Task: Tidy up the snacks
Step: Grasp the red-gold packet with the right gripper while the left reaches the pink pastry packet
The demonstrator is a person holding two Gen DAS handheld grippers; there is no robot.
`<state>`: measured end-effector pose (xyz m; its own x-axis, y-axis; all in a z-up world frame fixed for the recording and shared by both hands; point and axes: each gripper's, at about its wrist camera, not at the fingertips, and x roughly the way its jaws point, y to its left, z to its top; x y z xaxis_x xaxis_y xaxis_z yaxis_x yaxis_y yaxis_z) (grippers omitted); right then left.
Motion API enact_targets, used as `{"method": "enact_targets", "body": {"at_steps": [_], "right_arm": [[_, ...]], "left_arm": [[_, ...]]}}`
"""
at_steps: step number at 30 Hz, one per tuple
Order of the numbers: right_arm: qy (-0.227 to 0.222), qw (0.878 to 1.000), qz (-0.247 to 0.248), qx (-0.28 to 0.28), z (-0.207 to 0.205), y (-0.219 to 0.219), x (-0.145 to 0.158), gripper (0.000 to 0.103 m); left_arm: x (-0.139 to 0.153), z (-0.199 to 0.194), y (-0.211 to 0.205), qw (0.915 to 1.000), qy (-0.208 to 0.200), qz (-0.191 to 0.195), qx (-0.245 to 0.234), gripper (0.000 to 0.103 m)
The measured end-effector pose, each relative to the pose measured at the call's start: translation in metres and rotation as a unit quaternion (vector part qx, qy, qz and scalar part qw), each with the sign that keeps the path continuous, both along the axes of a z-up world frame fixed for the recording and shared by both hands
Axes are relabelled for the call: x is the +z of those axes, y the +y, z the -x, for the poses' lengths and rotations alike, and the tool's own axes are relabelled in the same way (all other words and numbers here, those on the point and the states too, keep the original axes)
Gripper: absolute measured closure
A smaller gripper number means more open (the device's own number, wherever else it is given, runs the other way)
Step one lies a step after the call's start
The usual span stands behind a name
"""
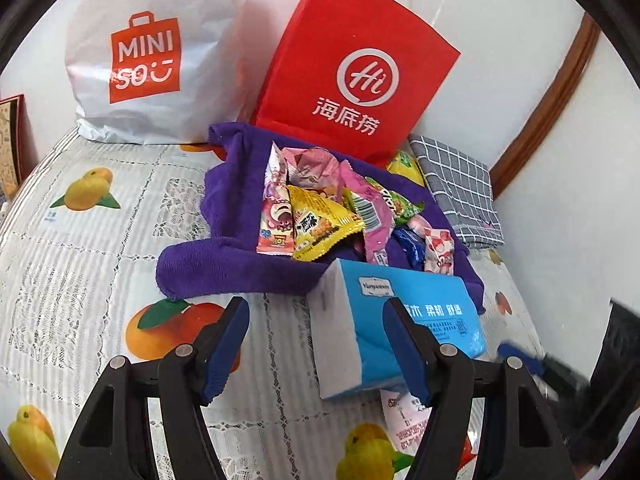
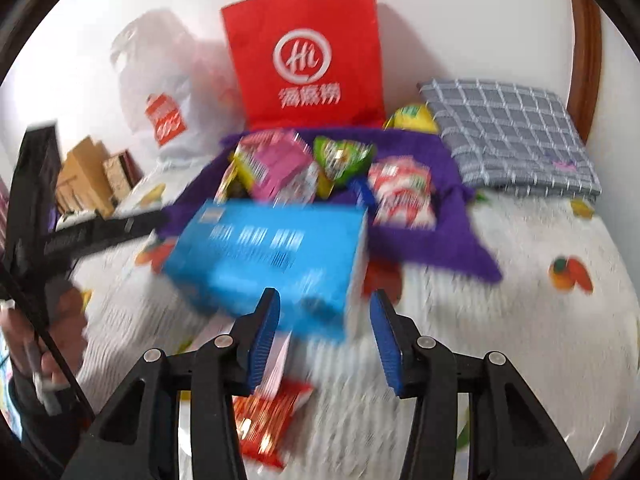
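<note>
Several snack packets (image 1: pixel 320 208) lie heaped on a purple towel (image 1: pixel 224 256), blurred in the right wrist view as snack packets (image 2: pixel 304 168). A blue tissue pack (image 1: pixel 420 312) rests at the towel's near edge, partly on a white and red packet (image 1: pixel 404 424). My left gripper (image 1: pixel 316 352) is open; its right finger stands in front of the pack without pressing it. My right gripper (image 2: pixel 324 336) is open, with the near corner of the tissue pack (image 2: pixel 260 256) showing between its fingers, untouched. A red packet (image 2: pixel 272 412) lies under it.
A red paper bag (image 1: pixel 352 64) and a white Miniso bag (image 1: pixel 152 52) stand against the back wall. A folded grey checked cloth (image 1: pixel 460 188) lies to the right, with a yellow packet (image 1: pixel 406 166) beside it. The fruit-print tablecloth (image 1: pixel 100 260) covers the table. Cardboard boxes (image 2: pixel 88 176) sit far left.
</note>
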<state>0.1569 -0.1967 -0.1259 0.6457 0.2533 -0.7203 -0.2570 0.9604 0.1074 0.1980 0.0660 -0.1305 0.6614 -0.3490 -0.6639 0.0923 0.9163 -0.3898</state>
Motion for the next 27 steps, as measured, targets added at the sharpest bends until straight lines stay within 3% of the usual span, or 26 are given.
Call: {"method": "enact_targets", "body": {"at_steps": [9, 14, 17, 20, 27], "right_arm": [[0.070, 0.997, -0.022, -0.004, 0.033, 0.012, -0.039, 0.049], [0.079, 0.997, 0.000, -0.011, 0.038, 0.025, -0.053, 0.045], [0.061, 0.997, 0.041, -0.018, 0.043, 0.039, -0.057, 0.044], [0.044, 0.995, 0.087, -0.018, 0.048, 0.048, -0.059, 0.060], [0.061, 0.995, 0.076, -0.004, 0.066, 0.035, -0.050, 0.061]], "left_arm": [[0.003, 0.005, -0.002, 0.9999, -0.005, 0.011, -0.010, 0.035], [0.004, 0.006, -0.004, 0.9997, -0.007, 0.016, -0.017, 0.035], [0.004, 0.007, -0.007, 0.9996, -0.009, 0.016, -0.021, 0.035], [0.005, 0.008, -0.008, 0.9996, -0.009, 0.014, -0.025, 0.035], [0.007, 0.012, -0.014, 0.9991, -0.014, 0.004, -0.040, 0.035]]}}
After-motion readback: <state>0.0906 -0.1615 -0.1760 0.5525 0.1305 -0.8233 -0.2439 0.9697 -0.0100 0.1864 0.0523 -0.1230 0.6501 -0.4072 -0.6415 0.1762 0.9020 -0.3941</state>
